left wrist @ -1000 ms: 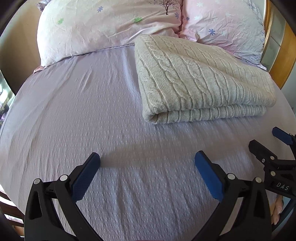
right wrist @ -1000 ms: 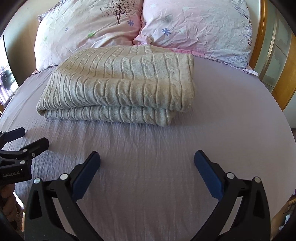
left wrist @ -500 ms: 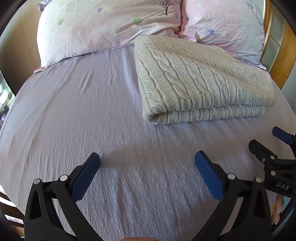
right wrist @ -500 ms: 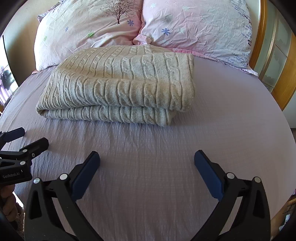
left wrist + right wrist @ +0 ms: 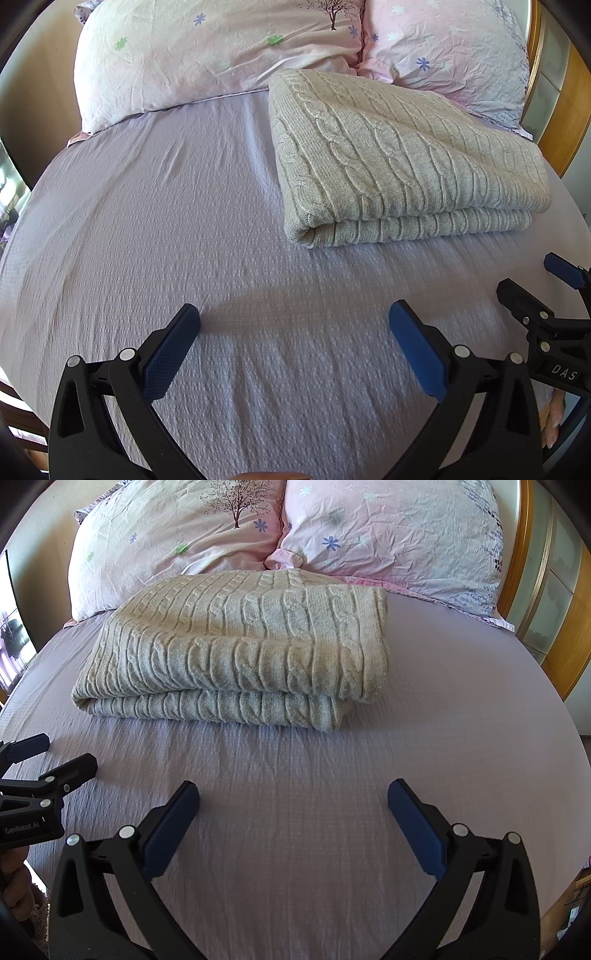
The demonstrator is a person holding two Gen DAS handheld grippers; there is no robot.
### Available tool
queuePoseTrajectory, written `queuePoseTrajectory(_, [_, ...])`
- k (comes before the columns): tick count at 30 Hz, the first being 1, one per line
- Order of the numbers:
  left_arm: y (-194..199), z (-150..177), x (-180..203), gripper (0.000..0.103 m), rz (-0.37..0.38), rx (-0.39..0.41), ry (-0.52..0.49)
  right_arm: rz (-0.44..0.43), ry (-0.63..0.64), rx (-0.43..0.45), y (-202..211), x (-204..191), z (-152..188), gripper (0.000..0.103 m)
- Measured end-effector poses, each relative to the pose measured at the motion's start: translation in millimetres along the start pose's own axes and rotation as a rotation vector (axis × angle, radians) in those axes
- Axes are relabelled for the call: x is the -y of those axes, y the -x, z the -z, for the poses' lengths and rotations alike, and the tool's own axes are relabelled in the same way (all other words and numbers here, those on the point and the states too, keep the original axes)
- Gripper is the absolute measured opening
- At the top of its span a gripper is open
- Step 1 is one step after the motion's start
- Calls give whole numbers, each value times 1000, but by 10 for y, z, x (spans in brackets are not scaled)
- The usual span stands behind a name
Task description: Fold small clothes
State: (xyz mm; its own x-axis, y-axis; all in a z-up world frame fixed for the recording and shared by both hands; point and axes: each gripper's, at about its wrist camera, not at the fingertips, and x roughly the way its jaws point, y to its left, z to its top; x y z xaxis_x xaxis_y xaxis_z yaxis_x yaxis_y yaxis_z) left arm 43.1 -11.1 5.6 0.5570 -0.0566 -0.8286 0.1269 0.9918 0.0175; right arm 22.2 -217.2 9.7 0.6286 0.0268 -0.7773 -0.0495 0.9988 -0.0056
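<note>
"DAS" on right gripper (image 5: 532,291); "GenRobot.AI", left gripper (image 5: 55,753)

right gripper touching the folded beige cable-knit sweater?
Apart. The right wrist view shows bare lilac bedsheet between the open right gripper and the folded beige cable-knit sweater.

Bright daylight falls evenly on the bed (image 5: 184,229); a soft shadow lies just before the blanket (image 5: 399,162). Edges curve and darken into black corners; sheet texture slightly blurred.

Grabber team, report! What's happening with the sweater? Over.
Left gripper open, empty. Right gripper open, empty. Knit sweater folded on bed sheet, untouched. Nothing between.
</note>
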Motion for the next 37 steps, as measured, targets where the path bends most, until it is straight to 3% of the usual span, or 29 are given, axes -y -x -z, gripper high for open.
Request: queuePoseTrajectory(37, [-6, -4, 9, 102, -2, -4, 5, 2, 0, 6, 14, 3, 0, 101])
